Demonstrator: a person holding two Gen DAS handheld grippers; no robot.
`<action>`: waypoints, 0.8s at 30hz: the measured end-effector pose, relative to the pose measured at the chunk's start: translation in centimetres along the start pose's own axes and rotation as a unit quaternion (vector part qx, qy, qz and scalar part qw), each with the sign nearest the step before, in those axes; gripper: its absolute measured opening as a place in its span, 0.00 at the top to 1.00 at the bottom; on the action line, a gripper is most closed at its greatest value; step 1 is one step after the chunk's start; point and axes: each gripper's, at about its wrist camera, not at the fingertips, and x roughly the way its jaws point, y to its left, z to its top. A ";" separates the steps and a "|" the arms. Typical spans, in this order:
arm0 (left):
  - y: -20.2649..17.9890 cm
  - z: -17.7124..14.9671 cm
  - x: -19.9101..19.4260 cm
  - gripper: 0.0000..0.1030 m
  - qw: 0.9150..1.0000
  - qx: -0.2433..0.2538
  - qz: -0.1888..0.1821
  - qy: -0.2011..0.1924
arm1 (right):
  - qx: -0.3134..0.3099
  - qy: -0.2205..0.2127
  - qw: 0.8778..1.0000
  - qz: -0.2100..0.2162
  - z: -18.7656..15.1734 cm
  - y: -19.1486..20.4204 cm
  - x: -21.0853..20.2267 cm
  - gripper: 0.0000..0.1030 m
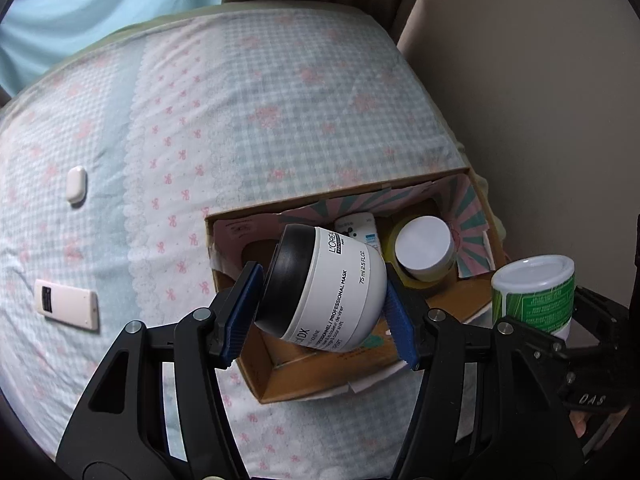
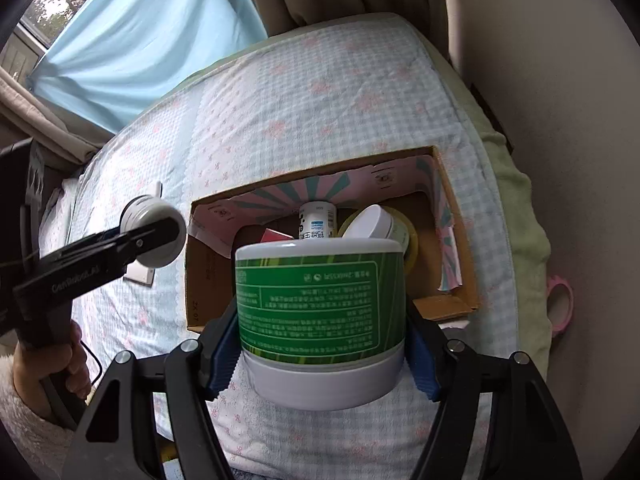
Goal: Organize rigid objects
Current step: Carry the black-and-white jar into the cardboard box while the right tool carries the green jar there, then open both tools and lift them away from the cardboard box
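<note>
My left gripper (image 1: pixel 320 312) is shut on a white L'Oreal mask jar (image 1: pixel 324 288) with a black lid, held tilted over the near part of the open cardboard box (image 1: pixel 280 384). The jar also shows in the right wrist view (image 2: pixel 154 236), left of the box (image 2: pixel 196 292). My right gripper (image 2: pixel 324 352) is shut on a green-labelled white tub (image 2: pixel 320 304), held upside down before the box's near edge. The tub shows in the left wrist view (image 1: pixel 536 292) right of the box. Inside the box lie a white-lidded jar (image 1: pixel 426 248), a small white bottle (image 2: pixel 317 222) and a yellow tape roll (image 1: pixel 416 280).
The box sits on a bed (image 1: pixel 240 100) with a checked cover, near its right edge by the wall (image 1: pixel 540 100). A white remote (image 1: pixel 66 304) and a small white device (image 1: pixel 76 184) lie on the bed to the left. A pink ring (image 2: pixel 560 308) lies beside the bed.
</note>
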 end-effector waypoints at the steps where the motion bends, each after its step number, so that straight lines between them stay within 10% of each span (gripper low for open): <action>1: 0.0 0.2 1.0 0.46 1.000 0.001 0.005 0.007 | -0.006 0.004 1.000 0.007 -0.1 0.1 1.0 0.35; 19: 0.7 1.6 8.7 0.45 0.994 0.012 0.081 0.066 | -0.126 0.027 0.989 0.068 -0.7 2.7 9.5 0.34; 21: 0.5 2.0 8.4 0.28 0.996 0.013 0.065 0.064 | -0.116 0.012 0.990 0.076 -0.7 2.6 9.5 0.25; 22: 0.4 2.1 8.2 0.00 0.996 0.014 0.062 0.065 | -0.110 0.007 0.991 0.074 -0.7 2.5 9.5 0.02; 24: 0.6 2.0 7.2 0.00 0.996 0.008 0.064 0.054 | -0.107 -0.007 0.990 0.087 -0.9 2.4 9.2 0.00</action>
